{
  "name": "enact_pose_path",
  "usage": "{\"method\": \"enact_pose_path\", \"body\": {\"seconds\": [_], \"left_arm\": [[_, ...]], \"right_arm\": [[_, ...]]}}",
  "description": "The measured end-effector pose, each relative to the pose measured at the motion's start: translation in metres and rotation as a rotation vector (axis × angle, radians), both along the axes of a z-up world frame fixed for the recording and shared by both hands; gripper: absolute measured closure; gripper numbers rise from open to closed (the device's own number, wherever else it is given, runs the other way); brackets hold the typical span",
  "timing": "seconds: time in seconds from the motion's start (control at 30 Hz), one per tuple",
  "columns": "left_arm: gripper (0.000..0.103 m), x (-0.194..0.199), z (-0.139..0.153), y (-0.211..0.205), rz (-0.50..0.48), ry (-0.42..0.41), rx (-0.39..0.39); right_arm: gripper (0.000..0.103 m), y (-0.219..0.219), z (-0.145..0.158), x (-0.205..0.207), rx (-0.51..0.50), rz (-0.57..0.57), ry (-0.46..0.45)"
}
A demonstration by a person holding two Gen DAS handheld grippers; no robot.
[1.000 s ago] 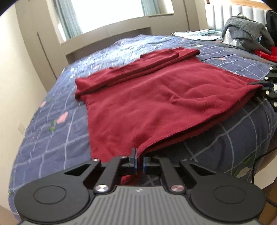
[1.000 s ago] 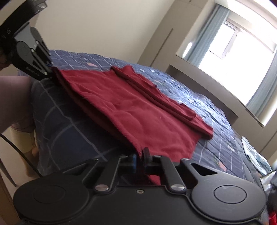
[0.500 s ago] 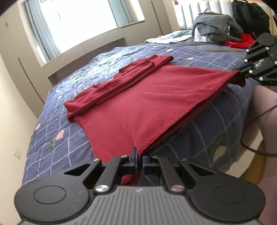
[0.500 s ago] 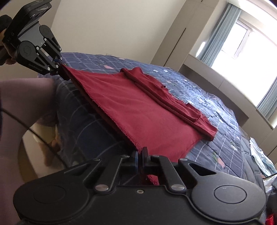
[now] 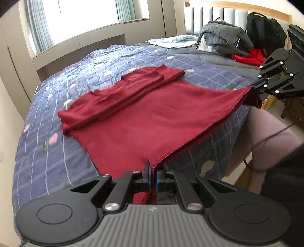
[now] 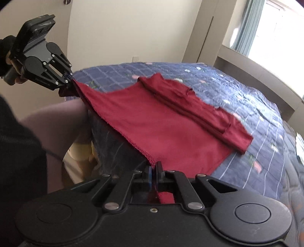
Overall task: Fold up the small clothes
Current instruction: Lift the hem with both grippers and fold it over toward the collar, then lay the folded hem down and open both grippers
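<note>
Bed [image 5: 57, 171] with a blue checked quilt, small pink and green motifs, fills both views. Behind the bed: window [image 5: 85, 17] with pale blue curtains and a beige ledge under it. Head end of the bed: padded headboard [image 5: 218, 19], grey jacket [image 5: 224, 36], black backpack [image 5: 266, 32], bright red cloth [image 5: 250, 58], pale folded fabric [image 5: 171, 40]. Beige wall on the bed's other side.

Dark red shirt [image 5: 152, 117] lies on the bed, sleeves folded in a band across its far part. Near hem edge is lifted off the quilt and pulled taut past the bed's edge, far part flat on the quilt.

Left gripper [image 5: 153, 171]: jaws clamped tight on one hem corner, cloth bunched between the fingers. Right gripper [image 6: 154, 168]: same, pinched closed on the other hem corner. Each gripper shows in the other's view at the opposite end of the stretched hem. Person's leg [image 6: 62, 117] stands against the bed's edge, under the hem.
</note>
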State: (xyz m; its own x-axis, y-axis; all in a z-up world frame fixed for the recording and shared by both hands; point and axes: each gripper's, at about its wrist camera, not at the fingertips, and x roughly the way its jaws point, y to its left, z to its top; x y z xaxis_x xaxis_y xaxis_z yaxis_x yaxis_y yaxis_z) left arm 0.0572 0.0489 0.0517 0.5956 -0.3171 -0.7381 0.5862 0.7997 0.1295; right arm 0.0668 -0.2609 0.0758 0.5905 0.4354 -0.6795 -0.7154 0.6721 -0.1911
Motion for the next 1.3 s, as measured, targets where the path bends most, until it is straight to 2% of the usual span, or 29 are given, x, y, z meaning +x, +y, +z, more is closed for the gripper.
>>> {"method": "enact_pose_path", "body": {"seconds": [0.13,0.27,0.37,0.47,0.6,0.8,0.9,1.1,1.17,1.2,1.27,1.3], "left_arm": [[0.099,0.048,0.028,0.001,-0.009,0.012,0.013],[0.098,0.117,0.053,0.005,0.026,0.075,-0.013],[0.098,0.172,0.064,0.002,0.053,0.074,0.019],[0.098,0.234,0.070,0.004,0.108,0.098,0.008],[0.098,0.304,0.057,0.001,0.133,0.112,0.043],[0.098,0.393,0.013,0.000,0.133,0.170,0.069],[0.097,0.430,-0.011,0.006,0.131,0.203,0.058],[0.081,0.479,-0.053,0.023,0.176,0.283,0.002],[0.059,0.484,-0.063,0.027,0.189,0.289,0.000],[0.051,0.486,-0.066,0.029,0.195,0.288,0.003],[0.029,0.487,-0.068,0.034,0.190,0.287,-0.008],[0.024,0.487,-0.067,0.038,0.183,0.289,-0.018]], "right_arm": [[0.100,0.001,0.027,0.048,-0.023,0.035,-0.037],[0.100,0.013,0.045,0.104,-0.120,0.090,-0.157],[0.100,0.022,0.050,0.153,-0.172,0.104,-0.219],[0.100,0.028,0.046,0.205,-0.200,0.090,-0.240],[0.100,0.032,0.030,0.272,-0.204,0.064,-0.213],[0.100,0.035,-0.011,0.359,-0.218,0.039,-0.135],[0.099,0.038,-0.035,0.397,-0.216,0.025,-0.093],[0.097,0.049,-0.078,0.448,-0.190,-0.004,-0.024],[0.094,0.047,-0.086,0.456,-0.168,-0.020,-0.005],[0.087,0.045,-0.089,0.458,-0.157,-0.030,0.001],[0.075,0.041,-0.093,0.460,-0.132,-0.058,0.010],[0.068,0.037,-0.094,0.461,-0.113,-0.073,0.019]]}}
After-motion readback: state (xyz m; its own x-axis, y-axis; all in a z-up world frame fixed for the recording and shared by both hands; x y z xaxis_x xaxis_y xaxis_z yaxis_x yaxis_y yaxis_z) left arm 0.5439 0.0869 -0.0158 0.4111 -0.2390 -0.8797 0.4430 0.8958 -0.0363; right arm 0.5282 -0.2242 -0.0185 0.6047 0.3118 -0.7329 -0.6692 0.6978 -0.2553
